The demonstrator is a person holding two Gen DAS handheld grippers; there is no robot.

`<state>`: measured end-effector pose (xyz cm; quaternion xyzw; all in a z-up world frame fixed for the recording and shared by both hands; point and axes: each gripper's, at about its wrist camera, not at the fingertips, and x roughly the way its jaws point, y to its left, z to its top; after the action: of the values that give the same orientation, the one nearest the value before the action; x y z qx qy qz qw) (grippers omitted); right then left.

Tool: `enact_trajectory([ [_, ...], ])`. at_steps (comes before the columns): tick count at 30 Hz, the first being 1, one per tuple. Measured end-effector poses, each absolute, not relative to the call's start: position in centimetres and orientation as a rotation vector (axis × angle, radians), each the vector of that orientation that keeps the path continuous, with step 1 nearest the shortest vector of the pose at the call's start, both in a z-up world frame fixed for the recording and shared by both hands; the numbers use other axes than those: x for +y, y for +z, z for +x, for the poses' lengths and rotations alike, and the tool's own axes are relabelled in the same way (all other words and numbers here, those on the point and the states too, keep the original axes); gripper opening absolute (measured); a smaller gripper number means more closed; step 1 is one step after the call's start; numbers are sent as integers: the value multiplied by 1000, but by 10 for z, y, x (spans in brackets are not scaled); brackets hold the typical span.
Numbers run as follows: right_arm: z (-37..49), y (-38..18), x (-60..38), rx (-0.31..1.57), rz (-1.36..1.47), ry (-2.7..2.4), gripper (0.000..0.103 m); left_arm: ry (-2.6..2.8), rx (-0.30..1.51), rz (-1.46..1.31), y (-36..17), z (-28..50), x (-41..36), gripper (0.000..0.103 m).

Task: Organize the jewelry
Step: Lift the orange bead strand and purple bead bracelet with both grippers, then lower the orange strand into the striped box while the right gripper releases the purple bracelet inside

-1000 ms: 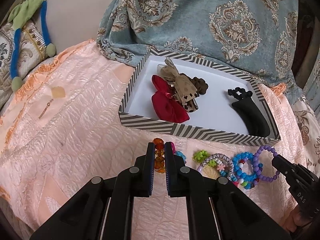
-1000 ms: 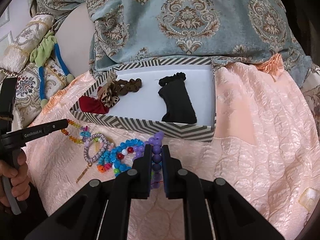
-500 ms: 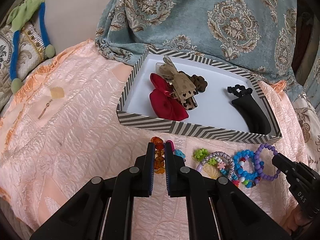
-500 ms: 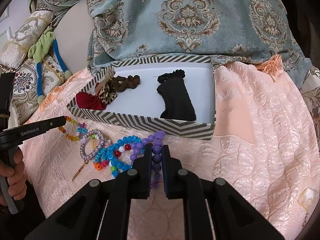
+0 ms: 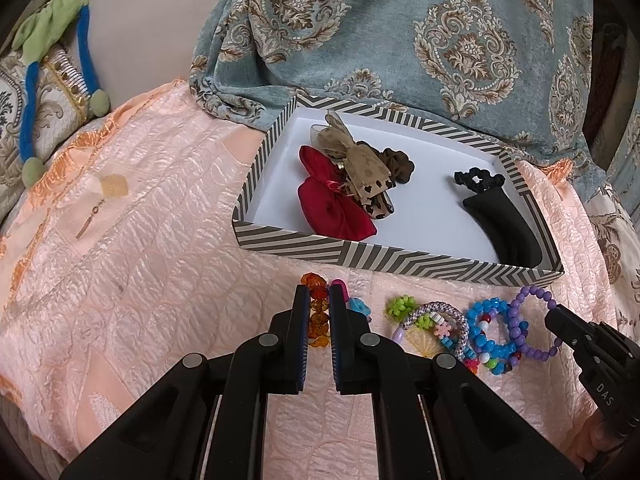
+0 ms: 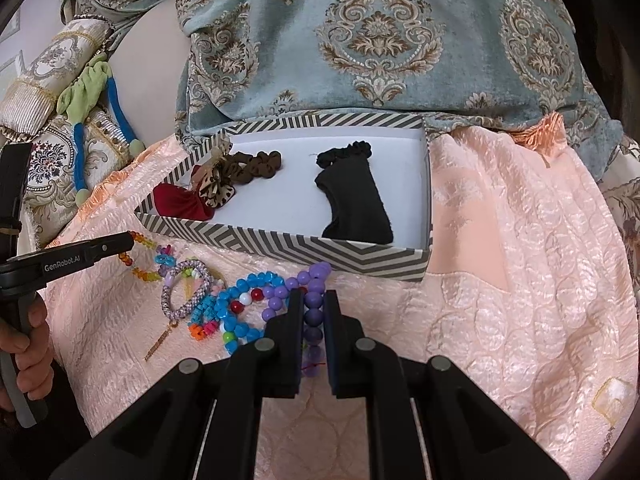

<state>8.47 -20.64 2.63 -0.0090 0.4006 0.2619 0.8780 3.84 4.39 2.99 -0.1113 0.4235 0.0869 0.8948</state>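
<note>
Left gripper [image 5: 319, 294] pinching amber glass-bead bracelet [image 5: 316, 312]; right gripper [image 6: 313, 298] pinching purple round-bead bracelet [image 6: 310, 300]; both just before chevron-striped cardboard box [image 5: 400, 260], on peach quilted bedspread [image 5: 140, 260].

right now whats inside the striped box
Inside the striped box: a red bow, a tan spotted bow, a brown scrunchie and a black hair piece. Anything beneath them is hidden.

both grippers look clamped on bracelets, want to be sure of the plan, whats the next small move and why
Probably lift both: the left gripper pinches the amber bracelet, the right gripper the purple bracelet, both lying on the bedspread outside the striped box.
</note>
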Motion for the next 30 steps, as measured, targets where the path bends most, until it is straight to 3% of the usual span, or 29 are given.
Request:
enact_trajectory([
  [22,75,46,-202,801,-48,555,9,177,865,-221,36,34,40,0],
  [30,70,74,-204,752,-35,573,9,124,822,-221,66,27,34,0],
])
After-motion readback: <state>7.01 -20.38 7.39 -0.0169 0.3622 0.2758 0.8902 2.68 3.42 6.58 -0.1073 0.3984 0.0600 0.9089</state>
